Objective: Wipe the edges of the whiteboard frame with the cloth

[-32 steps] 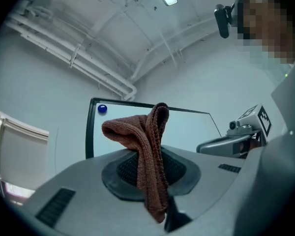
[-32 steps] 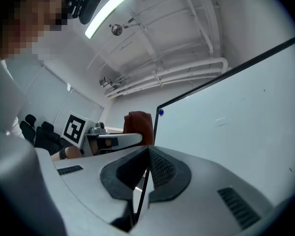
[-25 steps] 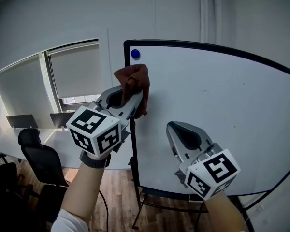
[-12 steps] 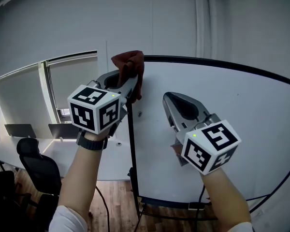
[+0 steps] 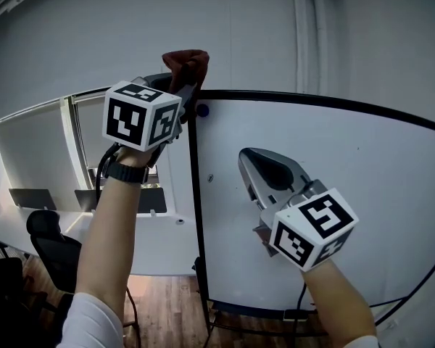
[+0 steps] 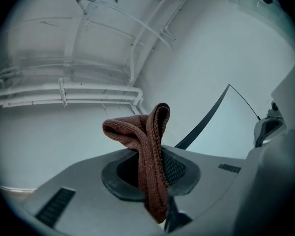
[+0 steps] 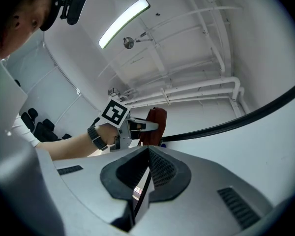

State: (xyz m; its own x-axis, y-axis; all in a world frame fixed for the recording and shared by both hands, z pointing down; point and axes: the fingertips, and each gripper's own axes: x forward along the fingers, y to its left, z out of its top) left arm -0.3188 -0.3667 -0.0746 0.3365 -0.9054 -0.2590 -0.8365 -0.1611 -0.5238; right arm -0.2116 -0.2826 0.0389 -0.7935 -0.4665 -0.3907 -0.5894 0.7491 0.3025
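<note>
Brown cloth point(image 5: 185, 61), clamped in my left claw point(image 5: 180, 85), had climbed the whiteboard frame point(image 5: 196, 194) up its left edge to the top corner, so I judged the top edge came next; my right claw point(image 5: 248, 155) hung closed and empty.

Right gripper point(image 7: 148, 149) fills the bottom of its view, jaws pressed together at the tips with just a thin dark slit running back between them. Past them you can see the left gripper point(image 7: 145, 127), marker cube point(image 7: 115, 113) on top, held by a hand point(image 7: 107, 132) with a dark watch point(image 7: 95, 137) on the wrist. It's clamped on a reddish-brown cloth point(image 7: 157, 116), which sits right at the end of the black whiteboard frame point(image 7: 226, 122). The frame curves off to the right, with the white board point(image 7: 255, 151) below it. Overhead there's a long ceiling light point(image 7: 124, 21) and some white pipes point(image 7: 196, 90).
</note>
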